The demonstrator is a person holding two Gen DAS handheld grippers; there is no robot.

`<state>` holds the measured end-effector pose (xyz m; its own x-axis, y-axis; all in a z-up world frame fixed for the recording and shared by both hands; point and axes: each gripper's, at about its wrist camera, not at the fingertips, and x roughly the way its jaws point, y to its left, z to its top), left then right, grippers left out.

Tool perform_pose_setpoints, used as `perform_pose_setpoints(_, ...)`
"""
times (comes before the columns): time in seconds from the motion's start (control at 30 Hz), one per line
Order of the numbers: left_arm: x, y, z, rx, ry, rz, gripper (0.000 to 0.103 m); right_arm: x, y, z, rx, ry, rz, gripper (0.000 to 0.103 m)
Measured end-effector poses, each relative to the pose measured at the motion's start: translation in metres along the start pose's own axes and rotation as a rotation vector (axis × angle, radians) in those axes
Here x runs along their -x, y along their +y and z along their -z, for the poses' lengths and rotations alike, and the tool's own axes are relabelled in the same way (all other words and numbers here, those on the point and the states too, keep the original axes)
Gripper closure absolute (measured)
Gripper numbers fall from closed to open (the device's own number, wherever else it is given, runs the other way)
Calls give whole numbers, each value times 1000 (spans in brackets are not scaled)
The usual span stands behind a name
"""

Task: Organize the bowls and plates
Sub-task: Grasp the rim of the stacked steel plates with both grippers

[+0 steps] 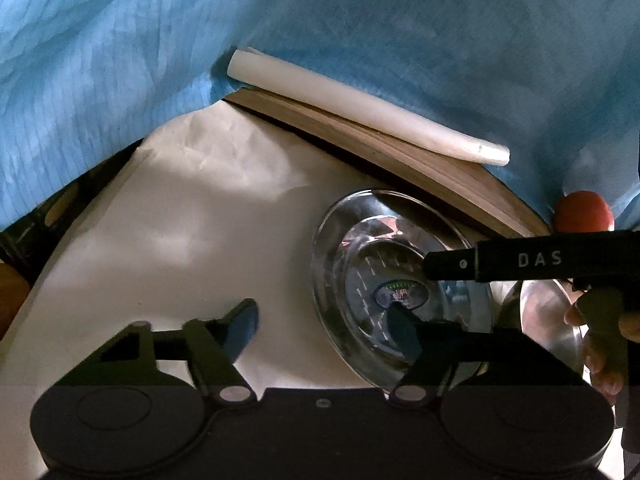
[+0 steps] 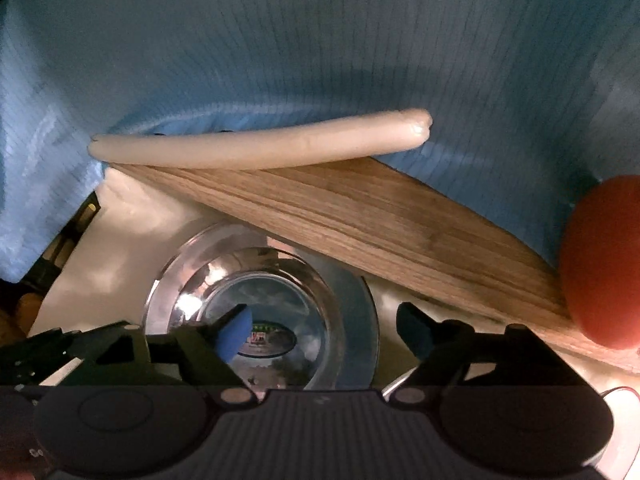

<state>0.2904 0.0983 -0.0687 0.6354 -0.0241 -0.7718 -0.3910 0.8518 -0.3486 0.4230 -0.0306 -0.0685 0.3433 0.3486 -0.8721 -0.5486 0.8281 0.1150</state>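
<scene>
A: Nearest you, your left gripper (image 1: 324, 330) is standing released, one blue pad (image 1: 242, 330) over bare paper, the other inside the steel plate (image 1: 400, 292). Nothing is pressing on the rim yet.

B: And the right one?

A: Your right gripper (image 2: 324, 330) is hovering open as well, one finger over the steel bowl (image 2: 260, 312), the other outside its rim, gripping nothing. The left view is also showing its black finger reaching across the plate.

B: Where are the dishes sitting?

A: The bowl looks nested in the plate, on the white paper (image 1: 180, 220) covering the table, close to the far edge where the wooden board (image 2: 360, 216) is lying. A second steel dish (image 1: 548, 320) is peeking in at the right, beside your hand (image 1: 600, 332).

B: How far along am I?

A: I'm judging one bowl stacked, the other dish still waiting. Beyond the board, a pale roll (image 2: 260, 144) and blue cloth (image 2: 320, 40) are filling the back; an orange ball (image 2: 604, 260) is sitting at the right edge.
</scene>
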Motion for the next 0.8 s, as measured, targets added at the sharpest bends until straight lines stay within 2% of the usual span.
perform_pose_setpoints(0.23,-1,3,1,8,-9,29,37,-8,11,-1,35,23,38,17)
perform_pose_setpoints(0.33,0,4,2,8,-14,25,42,-12,17,-2,46,36,33,19)
perform_pose_setpoints(0.43,0,6,2,13,-10,33,55,-15,24,-1,52,54,20,22)
perform_pose_setpoints(0.63,0,8,6,28,7,60,69,-15,29,2,60,66,2,26)
perform_pose_setpoints(0.7,1,8,7,22,12,42,76,-13,28,3,58,69,-5,29)
perform_pose_setpoints(0.8,2,9,8,18,13,12,79,-9,27,6,64,70,-10,36)
